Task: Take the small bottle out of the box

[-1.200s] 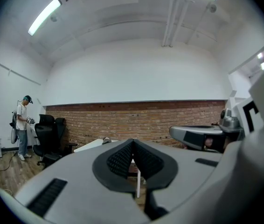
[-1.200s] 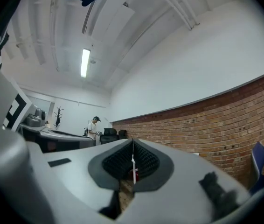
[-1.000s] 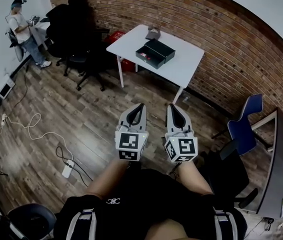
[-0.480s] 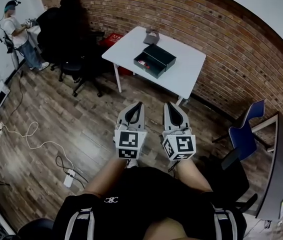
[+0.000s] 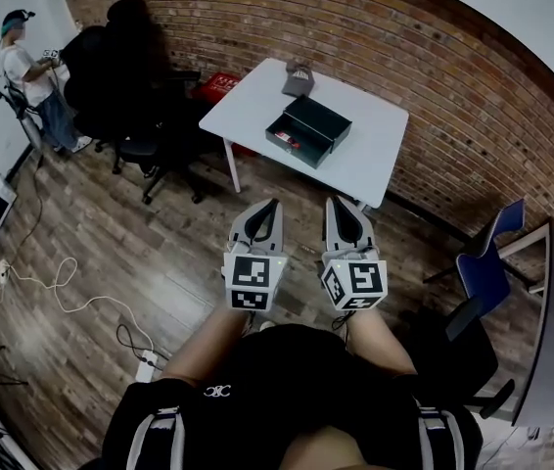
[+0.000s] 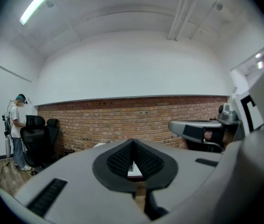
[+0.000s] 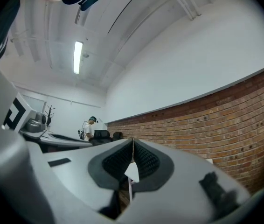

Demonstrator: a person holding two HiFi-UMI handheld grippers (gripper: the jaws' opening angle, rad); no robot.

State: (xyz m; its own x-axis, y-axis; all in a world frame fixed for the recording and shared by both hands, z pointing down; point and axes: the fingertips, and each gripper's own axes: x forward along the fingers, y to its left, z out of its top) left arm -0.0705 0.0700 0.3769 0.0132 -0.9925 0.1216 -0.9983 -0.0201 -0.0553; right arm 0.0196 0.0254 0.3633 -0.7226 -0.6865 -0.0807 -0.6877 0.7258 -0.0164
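Small bottle (image 5: 290,144) is in neither tool. Left gripper (image 5: 270,211) and right gripper (image 5: 337,211) each have their jaws pressed together on nothing. They are held side by side before the person's body and point forward, probably a resting pose for the approach. Well beyond them, the open box (image 5: 318,123) sits near the middle of the desk (image 5: 248,101). A reddish speck inside it is seemingly the bottle.
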